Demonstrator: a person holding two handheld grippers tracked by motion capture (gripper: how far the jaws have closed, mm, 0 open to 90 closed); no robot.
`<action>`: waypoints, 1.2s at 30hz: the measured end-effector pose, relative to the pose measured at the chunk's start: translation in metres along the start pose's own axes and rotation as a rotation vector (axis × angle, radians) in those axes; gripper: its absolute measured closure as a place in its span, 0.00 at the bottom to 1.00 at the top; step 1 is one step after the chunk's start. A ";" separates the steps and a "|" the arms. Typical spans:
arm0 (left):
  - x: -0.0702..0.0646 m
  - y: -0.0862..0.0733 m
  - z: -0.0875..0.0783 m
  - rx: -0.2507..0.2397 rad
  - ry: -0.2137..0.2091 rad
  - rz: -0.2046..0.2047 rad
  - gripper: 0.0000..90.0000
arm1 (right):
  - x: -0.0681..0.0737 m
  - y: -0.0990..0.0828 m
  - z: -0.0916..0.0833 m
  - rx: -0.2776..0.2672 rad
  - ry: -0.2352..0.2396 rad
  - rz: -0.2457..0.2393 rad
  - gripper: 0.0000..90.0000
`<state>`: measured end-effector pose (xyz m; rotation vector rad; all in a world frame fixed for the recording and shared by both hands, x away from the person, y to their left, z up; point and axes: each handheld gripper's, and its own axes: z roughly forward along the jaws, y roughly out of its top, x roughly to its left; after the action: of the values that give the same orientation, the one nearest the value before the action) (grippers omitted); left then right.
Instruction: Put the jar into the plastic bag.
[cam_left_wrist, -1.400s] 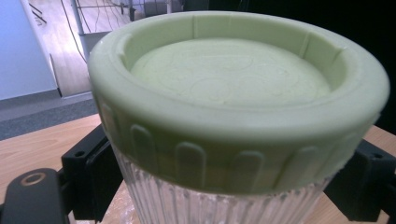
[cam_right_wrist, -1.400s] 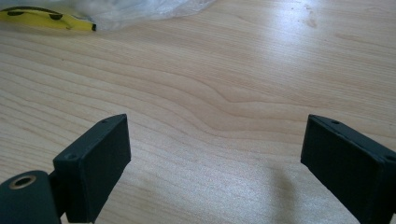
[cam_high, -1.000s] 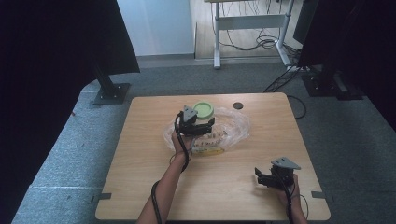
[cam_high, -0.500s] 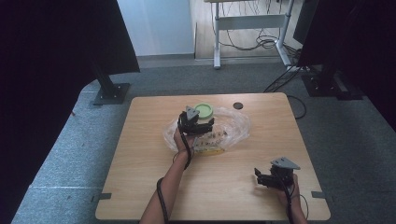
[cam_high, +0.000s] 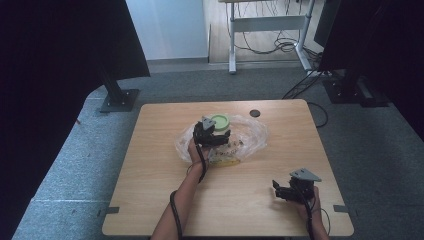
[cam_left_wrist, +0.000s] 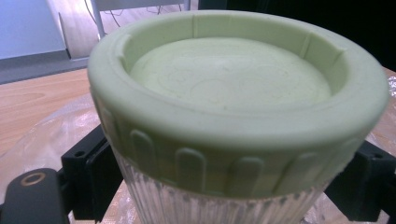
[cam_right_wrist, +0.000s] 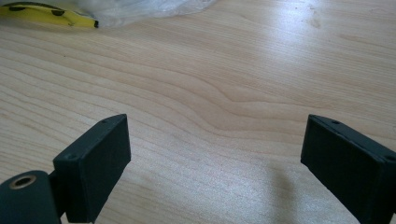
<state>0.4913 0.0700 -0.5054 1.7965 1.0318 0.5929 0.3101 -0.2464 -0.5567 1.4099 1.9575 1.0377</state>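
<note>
Gripping the ribbed glass jar (cam_left_wrist: 196, 205) just below its pale green screw lid (cam_left_wrist: 233, 88), the left gripper (cam_high: 210, 136) has a black jaw pressed against each side of the glass, as the left gripper view shows. From the high view the jar (cam_high: 220, 131) stands on a crumpled clear plastic bag (cam_high: 252, 135) spread over the middle of the table (cam_high: 150, 200), rather nearer the far edge than the near one. The right gripper (cam_high: 290, 190) rests low beside the near right corner, its jaws spread wide over bare wood with nothing between them. The step in hand looks like securing the jar: the left side steadies the body so the lid can be dealt with or the jar lifted off the bag. A next move would probably call for the free gripper to travel up the table to the lid and close on its ribbed rim, while the left grip stays firm enough that the smooth glass does not turn or slide on the slippery plastic. What the jar holds cannot be told, since the lid covers it. Something yellow with dark spots (cam_right_wrist: 51, 15), possibly a banana, lies at the bag's near edge, partly under the plastic. A small dark disc (cam_high: 255, 113) lies near the far edge.
</note>
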 end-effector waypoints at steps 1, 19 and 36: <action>0.000 0.000 0.000 0.002 0.003 0.003 0.13 | 0.000 0.000 0.000 0.000 -0.001 0.000 0.09; 0.001 0.002 -0.004 0.030 0.003 -0.001 0.02 | 0.002 0.000 0.000 0.003 -0.011 -0.013 0.09; 0.006 -0.003 -0.067 -0.026 -0.043 0.015 0.01 | 0.003 0.000 0.000 0.007 -0.019 -0.025 0.09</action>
<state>0.4429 0.1086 -0.4795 1.7884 0.9779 0.5723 0.3093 -0.2431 -0.5569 1.3904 1.9622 1.0030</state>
